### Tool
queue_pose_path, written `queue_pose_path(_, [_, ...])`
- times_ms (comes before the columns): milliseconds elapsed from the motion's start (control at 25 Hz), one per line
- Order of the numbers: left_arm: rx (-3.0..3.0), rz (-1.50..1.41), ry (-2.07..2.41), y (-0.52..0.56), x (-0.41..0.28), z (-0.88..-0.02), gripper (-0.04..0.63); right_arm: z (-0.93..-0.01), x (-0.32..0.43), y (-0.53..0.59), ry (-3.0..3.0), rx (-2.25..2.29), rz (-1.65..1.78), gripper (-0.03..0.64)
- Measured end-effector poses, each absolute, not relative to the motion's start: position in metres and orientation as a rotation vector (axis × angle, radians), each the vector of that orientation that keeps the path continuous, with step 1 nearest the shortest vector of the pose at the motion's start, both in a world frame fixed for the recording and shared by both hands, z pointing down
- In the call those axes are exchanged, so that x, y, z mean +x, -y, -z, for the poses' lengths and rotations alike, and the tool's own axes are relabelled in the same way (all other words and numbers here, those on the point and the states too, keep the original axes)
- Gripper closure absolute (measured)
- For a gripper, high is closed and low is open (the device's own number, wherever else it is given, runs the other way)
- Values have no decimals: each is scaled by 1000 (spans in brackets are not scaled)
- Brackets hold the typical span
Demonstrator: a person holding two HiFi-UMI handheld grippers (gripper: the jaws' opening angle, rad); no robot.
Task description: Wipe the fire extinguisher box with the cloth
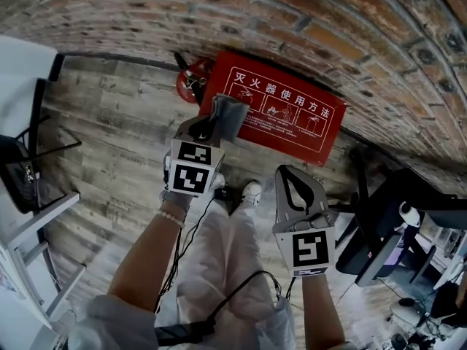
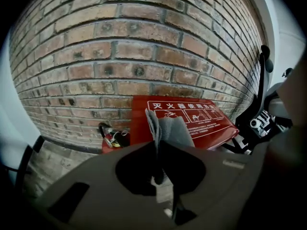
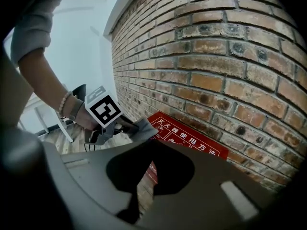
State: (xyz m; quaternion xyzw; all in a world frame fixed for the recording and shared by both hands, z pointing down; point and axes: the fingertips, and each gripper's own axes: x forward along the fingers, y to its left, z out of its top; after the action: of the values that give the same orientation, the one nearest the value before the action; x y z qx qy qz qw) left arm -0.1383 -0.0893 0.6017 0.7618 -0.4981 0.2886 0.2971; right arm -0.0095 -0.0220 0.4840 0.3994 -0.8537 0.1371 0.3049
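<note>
Left gripper [image 1: 211, 122]: clenched on grey cloth [image 1: 230, 117], red fire extinguisher box [image 1: 292, 126] beyond its tips | Right gripper [image 1: 286, 172]: jaws together, holding nothing

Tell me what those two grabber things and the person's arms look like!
Both are grey plastic, with long jaws that curve round a loop-shaped hole. The left gripper and the right gripper each carry a white cube printed with black square markers. A black cable hangs below them. The person wears pale sleeves and a bead bracelet on the left wrist.
</note>
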Motion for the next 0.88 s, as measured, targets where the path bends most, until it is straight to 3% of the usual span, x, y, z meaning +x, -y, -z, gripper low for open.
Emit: queue_pose_path(880, [1960,-769,1424,94,-188,-605,586,-486,-28,20,2272,1017,-356,609])
